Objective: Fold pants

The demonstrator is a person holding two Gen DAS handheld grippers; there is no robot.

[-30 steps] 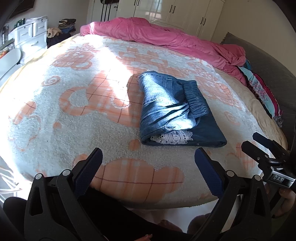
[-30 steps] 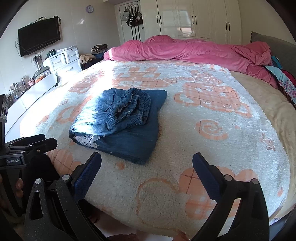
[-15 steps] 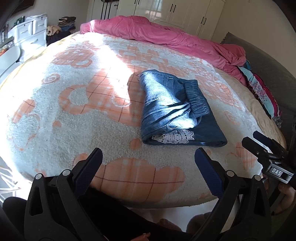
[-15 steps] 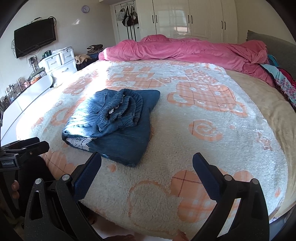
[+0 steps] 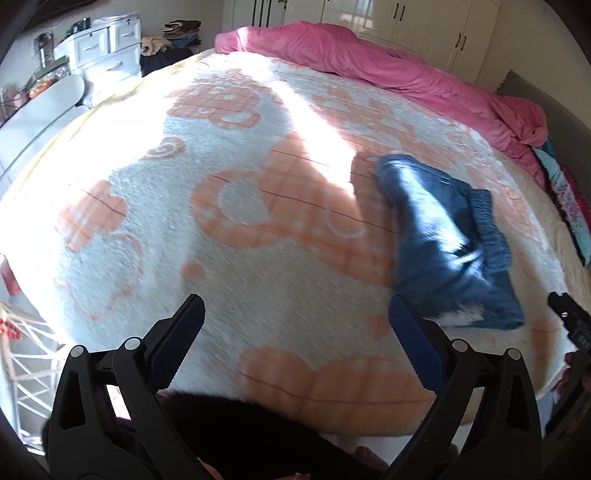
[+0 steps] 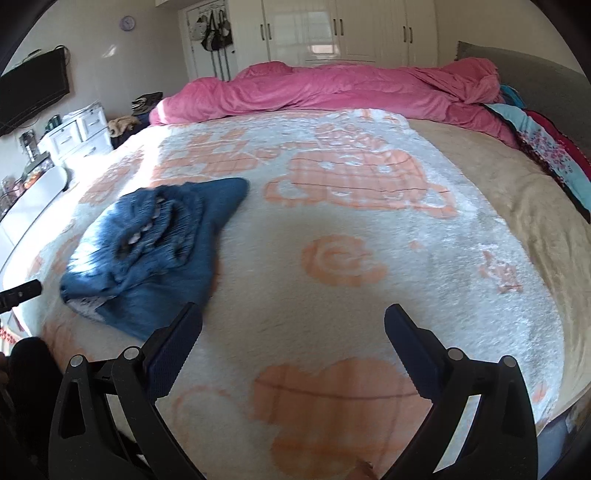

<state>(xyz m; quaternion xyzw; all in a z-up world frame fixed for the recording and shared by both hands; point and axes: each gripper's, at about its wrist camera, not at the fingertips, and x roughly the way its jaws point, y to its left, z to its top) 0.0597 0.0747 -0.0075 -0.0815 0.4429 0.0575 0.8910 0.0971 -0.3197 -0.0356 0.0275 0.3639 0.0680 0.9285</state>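
The blue denim pants [image 5: 448, 243] lie folded in a compact bundle on the white and orange blanket [image 5: 258, 221]; a bit of white lace trim shows at the near end. In the right wrist view the pants [image 6: 155, 251] lie at the left. My left gripper [image 5: 295, 325] is open and empty at the bed's near edge, to the left of the pants. My right gripper [image 6: 293, 332] is open and empty, to the right of the pants. The tip of the right gripper [image 5: 569, 321] shows at the far right of the left wrist view. Both views are blurred.
A pink duvet [image 6: 332, 92] is heaped along the far side of the bed. Patterned clothes [image 6: 546, 147] lie at the right edge. White drawers [image 5: 103, 48] and a TV [image 6: 33, 92] stand at the left; wardrobes [image 6: 332, 33] line the back wall.
Both grippers have swung away from the pants: the left view turned left, so the bundle now sits at its right; the right view turned right. Both stay open and empty.
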